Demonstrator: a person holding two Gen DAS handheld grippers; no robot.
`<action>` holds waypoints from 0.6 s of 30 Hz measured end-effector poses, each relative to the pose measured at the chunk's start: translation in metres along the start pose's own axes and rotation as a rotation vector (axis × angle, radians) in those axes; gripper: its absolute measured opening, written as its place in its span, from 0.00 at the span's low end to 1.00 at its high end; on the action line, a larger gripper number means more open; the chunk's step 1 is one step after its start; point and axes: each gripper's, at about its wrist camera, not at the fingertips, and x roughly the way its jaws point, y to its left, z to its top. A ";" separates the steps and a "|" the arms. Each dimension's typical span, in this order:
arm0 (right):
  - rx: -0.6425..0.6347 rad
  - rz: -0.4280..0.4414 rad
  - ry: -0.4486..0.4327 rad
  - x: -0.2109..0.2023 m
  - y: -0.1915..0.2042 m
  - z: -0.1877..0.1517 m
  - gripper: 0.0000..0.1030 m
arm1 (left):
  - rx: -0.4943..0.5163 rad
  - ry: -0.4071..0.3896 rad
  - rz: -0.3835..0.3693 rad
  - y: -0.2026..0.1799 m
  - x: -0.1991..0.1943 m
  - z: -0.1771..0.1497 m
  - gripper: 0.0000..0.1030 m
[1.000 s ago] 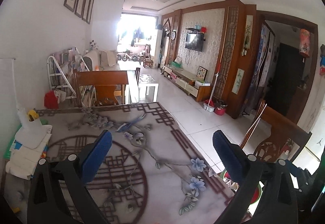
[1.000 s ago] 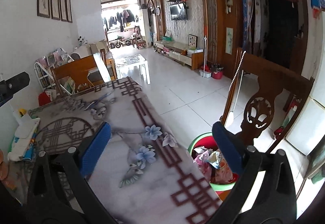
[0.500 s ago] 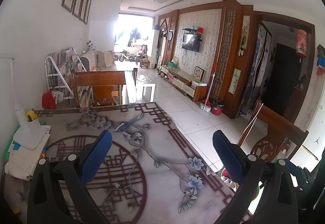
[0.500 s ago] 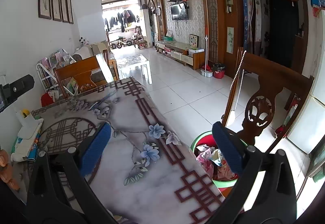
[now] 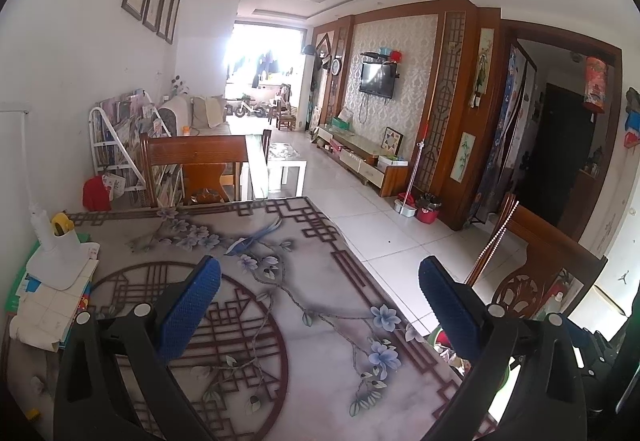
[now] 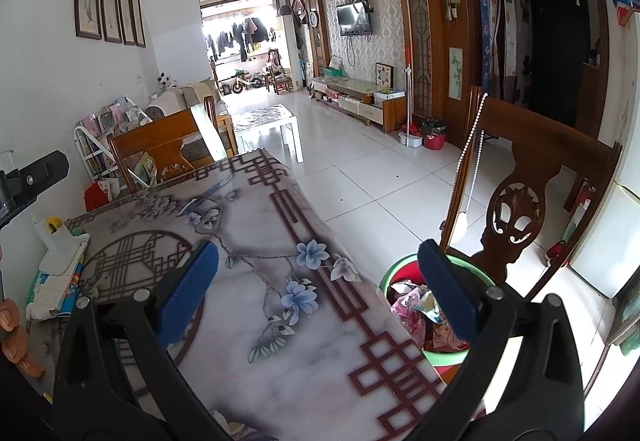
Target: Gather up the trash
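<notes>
Both grippers held above the patterned table (image 6: pixel 256 253), jaws spread wide, nothing between them. Left gripper (image 5: pixel 320 305) over bare tabletop. Right gripper (image 6: pixel 318 289) straddles the table edge; green bin (image 6: pixel 390 273) of trash (image 6: pixel 408 303) sits on the floor under its right finger.

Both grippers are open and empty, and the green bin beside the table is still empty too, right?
Not quite. Both grippers, left gripper and right gripper, are open and empty, but the green bin beside the table already holds crumpled wrappers. The right wrist view shows this.
</notes>
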 end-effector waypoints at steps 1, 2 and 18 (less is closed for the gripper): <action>0.000 0.000 0.001 0.000 0.000 0.000 0.95 | 0.001 0.001 0.001 0.000 0.000 -0.001 0.92; -0.001 0.000 0.002 0.001 0.000 0.000 0.95 | 0.000 0.002 0.000 0.000 0.000 -0.001 0.92; 0.006 0.000 0.022 0.005 0.004 -0.007 0.95 | 0.001 0.021 0.001 0.002 0.004 -0.007 0.92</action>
